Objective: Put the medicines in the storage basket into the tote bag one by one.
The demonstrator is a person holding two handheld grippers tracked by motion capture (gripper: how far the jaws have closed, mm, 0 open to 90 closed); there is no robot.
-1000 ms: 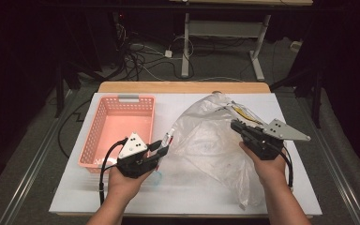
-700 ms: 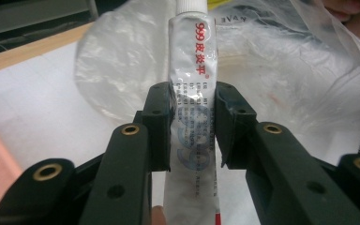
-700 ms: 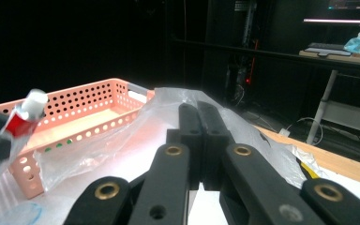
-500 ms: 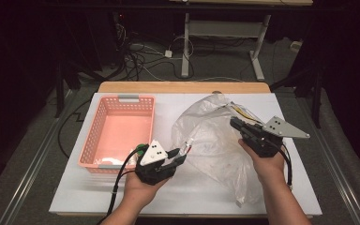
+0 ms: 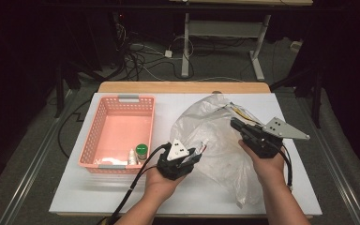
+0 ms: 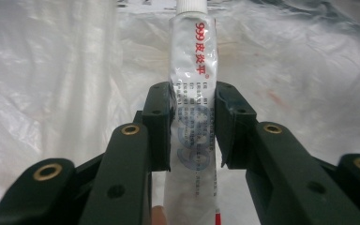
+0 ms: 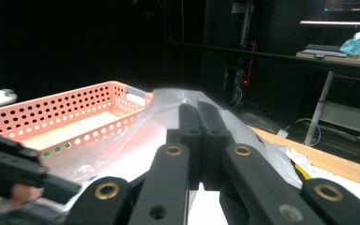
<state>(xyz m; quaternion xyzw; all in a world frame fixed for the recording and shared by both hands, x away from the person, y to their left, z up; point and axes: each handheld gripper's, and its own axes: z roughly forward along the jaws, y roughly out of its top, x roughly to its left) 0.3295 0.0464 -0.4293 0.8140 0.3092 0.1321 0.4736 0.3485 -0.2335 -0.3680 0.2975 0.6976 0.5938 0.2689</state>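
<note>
Where the high view looks down on the white table [image 5: 122, 197], the left gripper [image 5: 194, 157] sits at the near edge of a clear plastic bag [image 5: 215, 136], a small white tube [image 5: 202, 145] poking from its tip toward the bag. The right gripper [image 5: 236, 124] is raised over the bag's right side. A pink basket [image 5: 98, 136] stands to the left, a green-capped bottle [image 5: 141, 151] and a small white bottle [image 5: 131, 157] in its near right corner.

In the left gripper view, the jaws are clamped on the tube [image 6: 193, 108] about midway; its long axis runs straight away from the camera, white cap at the far end toward the bag [image 6: 51, 70].

In the right gripper view, the right gripper [image 7: 198, 110] has its jaws pressed together, with the bag's film [image 7: 168, 101] bunched at their tips. The basket [image 7: 61, 112] lies beyond, left.
</note>
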